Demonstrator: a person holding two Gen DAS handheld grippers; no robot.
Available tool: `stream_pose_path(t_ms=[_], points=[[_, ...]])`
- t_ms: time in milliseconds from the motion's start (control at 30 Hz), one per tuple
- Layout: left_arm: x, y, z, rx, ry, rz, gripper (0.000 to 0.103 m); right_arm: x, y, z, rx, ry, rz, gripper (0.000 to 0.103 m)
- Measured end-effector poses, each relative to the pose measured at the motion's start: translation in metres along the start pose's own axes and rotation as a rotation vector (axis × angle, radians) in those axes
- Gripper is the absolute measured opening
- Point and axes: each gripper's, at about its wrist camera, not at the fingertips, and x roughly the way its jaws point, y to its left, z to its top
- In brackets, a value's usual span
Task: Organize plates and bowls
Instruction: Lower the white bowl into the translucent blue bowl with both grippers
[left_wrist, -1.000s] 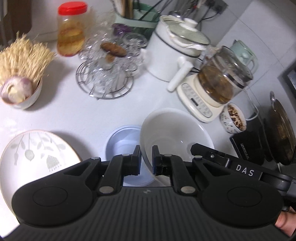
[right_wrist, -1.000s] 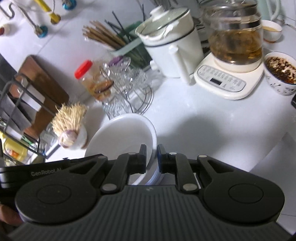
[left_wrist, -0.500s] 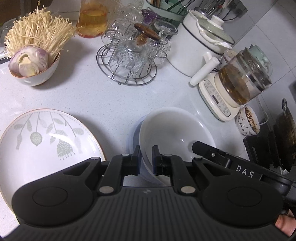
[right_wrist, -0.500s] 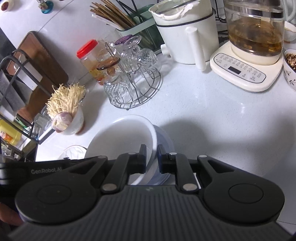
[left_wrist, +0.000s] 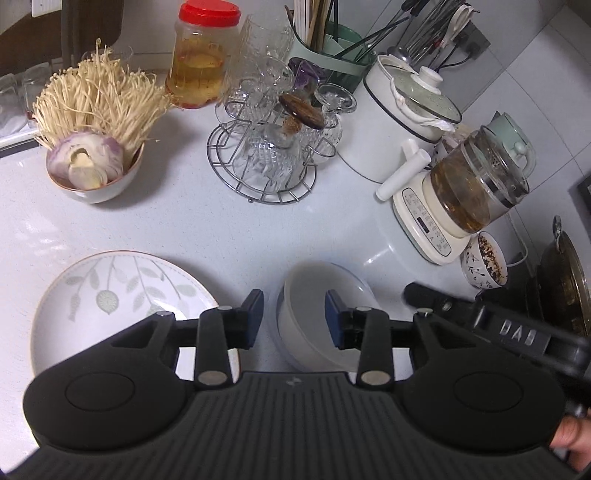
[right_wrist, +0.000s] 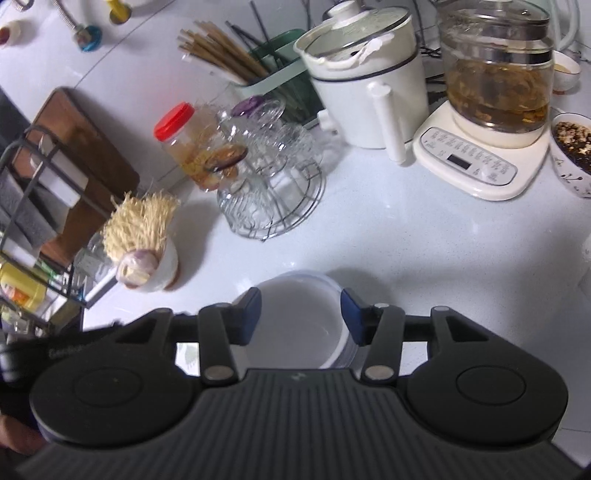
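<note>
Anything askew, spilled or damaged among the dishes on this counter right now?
Nothing spilled or broken shows. The white bowl sits nested in the pale blue bowl beneath it, a little off-centre. The leaf-pattern plate lies flat beside them. Both the left gripper and right gripper are open.

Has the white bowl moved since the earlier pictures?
Yes. The white bowl was tilted beside the pale blue bowl; now it sits nested inside, released.

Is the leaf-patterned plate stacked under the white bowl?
No, the leaf-patterned plate lies by itself on the counter, apart from the white bowl to its right.
</note>
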Motion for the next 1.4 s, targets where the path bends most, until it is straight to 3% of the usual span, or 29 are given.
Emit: stream_pose_path(t_ms=[300,667,833,1033,1133,1167,1333,1400], points=[[-0.008,0.005,-0.008,-0.004,0.021,-0.008,0.046,0.004,-0.023,0.013,0.048,-0.002,-0.013,0.051],[-0.006,0.012,-0.034,-0.125,0.033,0.048,0.046,0.050,-0.040,-0.001,0.058,0.149,0.069,0.050],[-0.008,0.013,-0.039,-0.158,0.011,0.053,0.046,0.068,-0.041,-0.006,0.035,0.190,0.067,0.043],[0.004,0.016,-0.042,-0.284,0.016,-0.014,0.045,0.072,-0.037,-0.006,-0.047,0.197,0.053,0.037],[0.012,0.010,-0.040,-0.291,0.012,-0.023,0.044,0.074,-0.037,-0.005,-0.079,0.201,0.047,0.037],[0.016,0.007,-0.040,-0.283,0.014,-0.019,0.043,0.074,-0.037,-0.004,-0.086,0.206,0.049,0.037],[0.032,0.000,-0.043,-0.276,0.032,0.008,0.017,0.074,-0.037,-0.005,-0.116,0.224,0.070,0.037],[0.038,-0.002,-0.045,-0.265,0.037,0.023,0.012,0.075,-0.038,-0.005,-0.122,0.231,0.075,0.037]])
